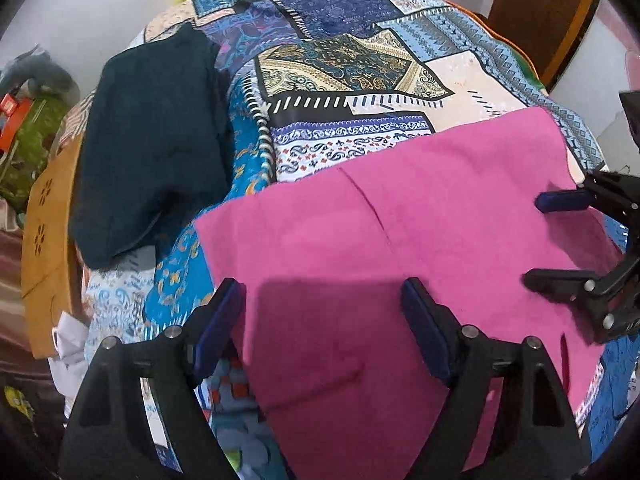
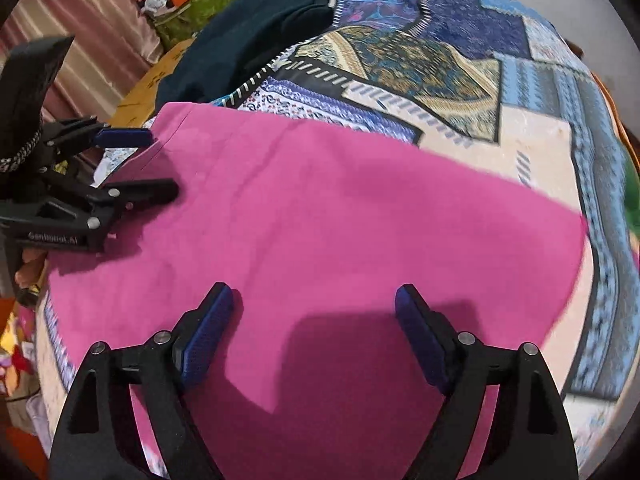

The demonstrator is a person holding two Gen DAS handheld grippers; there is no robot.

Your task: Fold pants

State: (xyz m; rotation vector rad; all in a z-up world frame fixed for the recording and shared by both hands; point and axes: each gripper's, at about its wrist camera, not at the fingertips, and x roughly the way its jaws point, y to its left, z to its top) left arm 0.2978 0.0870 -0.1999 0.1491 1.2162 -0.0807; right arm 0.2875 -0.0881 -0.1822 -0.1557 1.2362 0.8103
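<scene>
Pink pants [image 1: 420, 220] lie flat across a patterned bedspread [image 1: 360, 60]; they also fill the right wrist view [image 2: 340, 220]. My left gripper [image 1: 320, 292] is open and empty, hovering over the pants' near left part. My right gripper [image 2: 314, 298] is open and empty over the pants' near edge. The right gripper also shows at the right edge of the left wrist view [image 1: 536, 240], open above the pink cloth. The left gripper shows at the left of the right wrist view [image 2: 160, 160], open at the pants' left end.
A dark teal folded garment [image 1: 152, 148] lies on the bed to the far left, also in the right wrist view [image 2: 248, 36]. A tan wooden piece [image 1: 44, 248] sits past the bed's left edge. A brown door [image 1: 540, 12] stands at the far right.
</scene>
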